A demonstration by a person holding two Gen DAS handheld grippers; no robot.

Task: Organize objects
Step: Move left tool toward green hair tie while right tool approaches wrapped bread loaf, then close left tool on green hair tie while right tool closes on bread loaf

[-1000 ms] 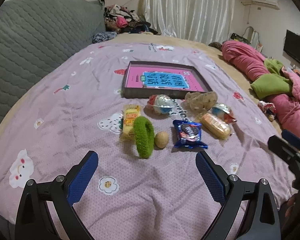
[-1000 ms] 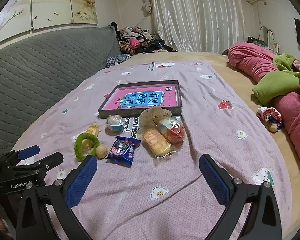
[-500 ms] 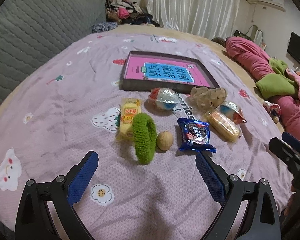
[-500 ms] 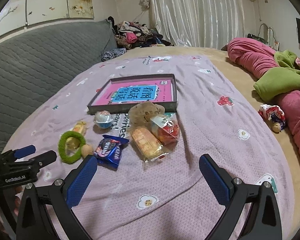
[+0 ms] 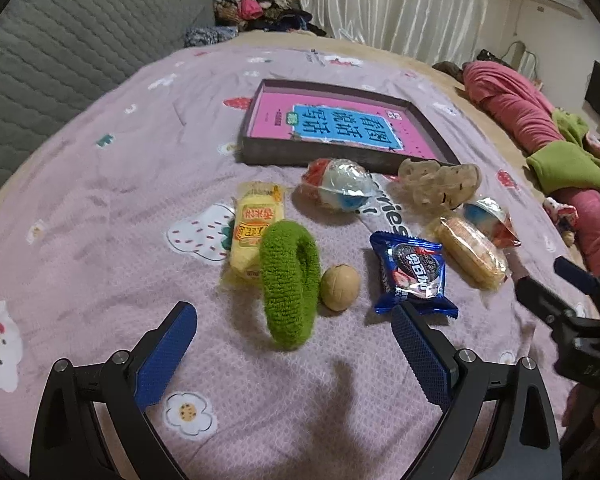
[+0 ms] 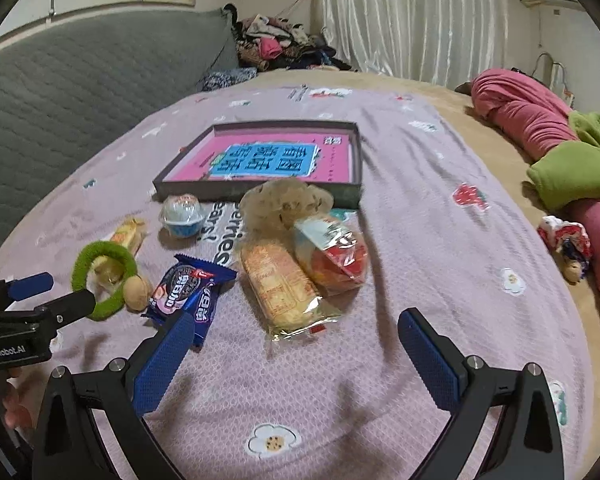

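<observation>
1. Both grippers hover low over the bed (image 5: 80, 208), jaws wide apart, nothing held. The left gripper (image 5: 294, 346) faces the green ring (image 5: 290, 284); the right gripper (image 6: 296, 346) faces the long biscuit pack (image 6: 278, 284).
2. Risk one: the ring stands on edge, leaning on the yellow pack (image 5: 256, 228) with the walnut (image 5: 339, 287) touching its other side. A jaw that nudges it could tip it flat or send the walnut rolling off across the soft sheet.
3. Risk two: the snacks sit crowded. The biscuit pack touches the red pack (image 6: 334, 254), and the cookie pack (image 6: 190, 292) lies just beside the right gripper's left jaw. A wide close could catch two wrappers at once.
4. Risk three: glossy wrappers on a yielding bed may slip out of a shallow pinch.
5. Container check: the tray (image 5: 332, 156) lies toward the far side of the bed, past the pile. It holds only a pink book (image 5: 340, 124) lying flat.
6. None of the loose items is in the tray yet, so the sorting looks barely begun.
</observation>
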